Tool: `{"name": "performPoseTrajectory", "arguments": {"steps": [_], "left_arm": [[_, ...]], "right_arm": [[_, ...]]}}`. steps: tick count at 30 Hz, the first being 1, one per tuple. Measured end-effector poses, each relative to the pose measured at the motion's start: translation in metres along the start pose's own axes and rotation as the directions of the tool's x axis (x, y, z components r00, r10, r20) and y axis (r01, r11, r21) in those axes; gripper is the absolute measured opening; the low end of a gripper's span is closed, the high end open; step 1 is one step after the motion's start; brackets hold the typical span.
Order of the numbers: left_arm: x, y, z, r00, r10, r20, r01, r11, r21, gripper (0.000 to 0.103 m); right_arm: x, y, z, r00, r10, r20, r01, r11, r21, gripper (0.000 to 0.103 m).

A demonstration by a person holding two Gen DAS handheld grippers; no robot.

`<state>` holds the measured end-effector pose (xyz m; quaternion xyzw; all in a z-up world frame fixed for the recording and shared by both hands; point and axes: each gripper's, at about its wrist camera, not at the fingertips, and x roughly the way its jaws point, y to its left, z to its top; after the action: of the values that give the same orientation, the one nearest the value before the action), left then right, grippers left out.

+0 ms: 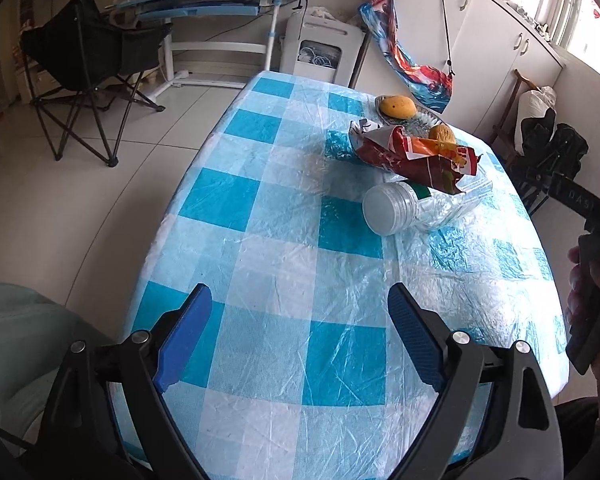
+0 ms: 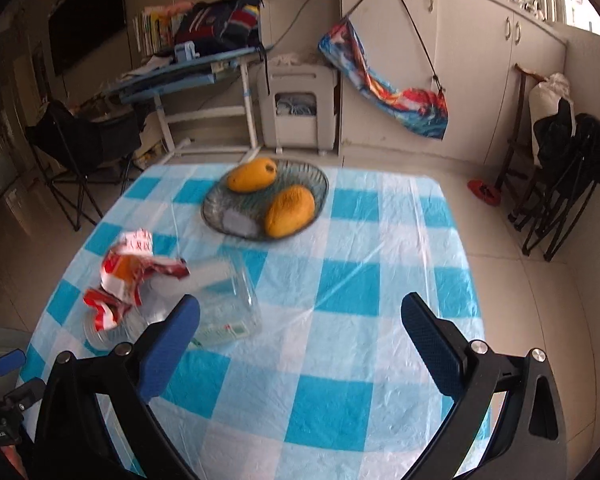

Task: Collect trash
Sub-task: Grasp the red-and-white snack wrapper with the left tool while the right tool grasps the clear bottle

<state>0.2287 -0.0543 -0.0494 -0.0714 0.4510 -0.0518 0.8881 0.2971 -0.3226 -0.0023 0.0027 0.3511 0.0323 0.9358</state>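
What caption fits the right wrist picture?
Open right gripper over checked table; crumpled red wrapper, clear plastic jar, two mangoes in wire basket.

Each gripper [image 1: 300, 300] [image 2: 300, 312] is built from black angular arms, fitted with ribbed blue pads [image 1: 188, 336] and silver round screws [image 1: 140, 337]. Bare skin is seen on the hand [image 1: 588, 292] beside a black handle.

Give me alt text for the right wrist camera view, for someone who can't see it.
The open right gripper hovers over a blue-and-white checked table; a clear plastic jar lies on its side beside a crumpled red snack wrapper. Beyond them, a wire basket holds two mangoes.
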Motion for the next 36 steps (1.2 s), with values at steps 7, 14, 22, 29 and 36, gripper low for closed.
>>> {"name": "performPoseTrajectory", "arguments": {"steps": [7,14,22,29,36], "left_arm": [[-0.003,0.021,0.02,0.999,0.015,0.048,-0.01,0.994,-0.109,0.088],[0.002,0.064,0.02,0.999,0.017,0.031,-0.007,0.952,-0.306,0.088],[0.002,0.069,0.015,1.0,-0.01,0.023,0.017,0.945,-0.325,0.089],[0.013,0.068,0.005,0.999,-0.028,-0.023,0.018,0.942,-0.334,0.089],[0.016,0.031,0.003,0.999,-0.03,-0.02,0.025,0.975,-0.221,0.089]], "right_arm": [[0.043,0.067,0.029,0.999,-0.05,0.015,0.052,0.968,-0.244,0.097],[0.086,0.116,0.023,0.988,-0.125,-0.09,0.069,0.882,-0.465,0.097],[0.07,0.13,-0.006,0.866,0.26,-0.427,-0.432,0.82,-0.376,0.097],[0.025,0.111,-0.002,0.845,0.394,-0.361,-0.501,0.82,-0.278,0.097],[0.04,0.058,0.007,0.951,0.199,-0.237,-0.208,0.978,-0.013,0.097]]}}
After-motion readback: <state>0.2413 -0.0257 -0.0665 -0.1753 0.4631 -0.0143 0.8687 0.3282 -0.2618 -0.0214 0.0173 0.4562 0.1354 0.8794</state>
